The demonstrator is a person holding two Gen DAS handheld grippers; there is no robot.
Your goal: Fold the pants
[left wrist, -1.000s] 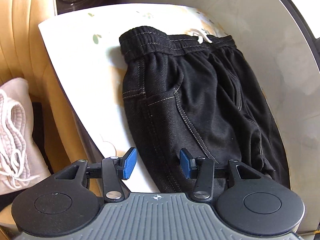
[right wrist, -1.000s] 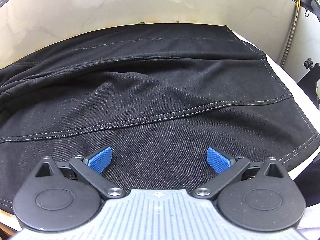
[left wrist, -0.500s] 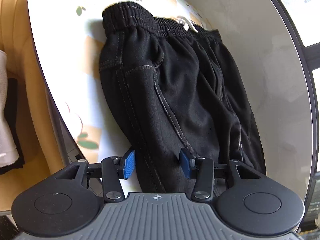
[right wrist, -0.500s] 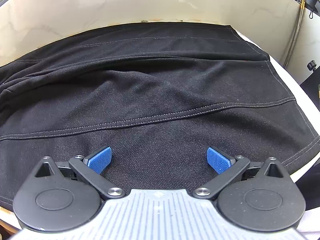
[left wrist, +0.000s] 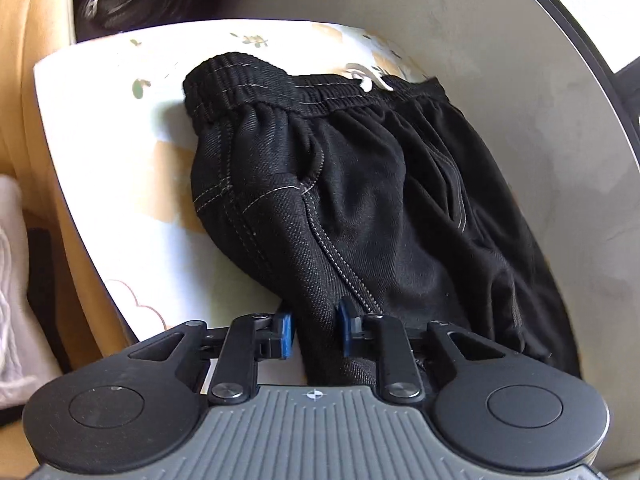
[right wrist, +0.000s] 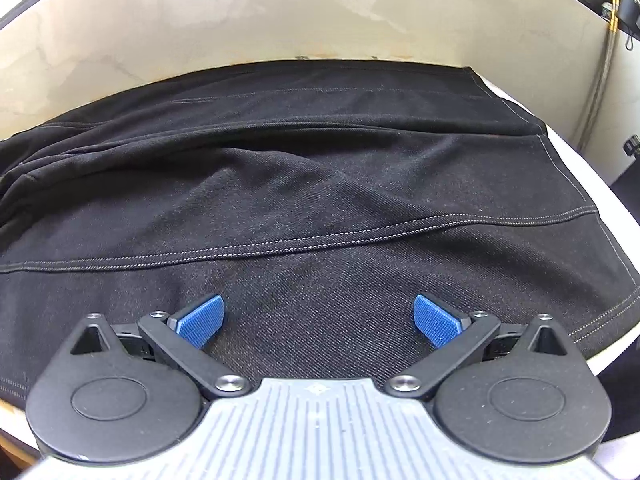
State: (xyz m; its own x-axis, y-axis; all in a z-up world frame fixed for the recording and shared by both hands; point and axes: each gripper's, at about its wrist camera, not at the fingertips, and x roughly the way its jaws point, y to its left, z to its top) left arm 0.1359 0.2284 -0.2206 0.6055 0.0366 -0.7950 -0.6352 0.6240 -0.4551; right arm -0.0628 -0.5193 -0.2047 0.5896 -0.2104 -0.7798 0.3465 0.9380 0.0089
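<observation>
Now gripping pants (left wrist: pixel 360 208) edge with left tool (left wrist: pixel 315 330); right tool (right wrist: pixel 318 322) spread wide above cloth. Next, presumably: pinch, fold over.

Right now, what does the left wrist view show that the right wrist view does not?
Only the left view shows the waistband, the drawstring, the patterned cloth and the left gripper shut on a fold of the pants. Only the right view shows the hem and the open right gripper. Both show the black pants.
</observation>
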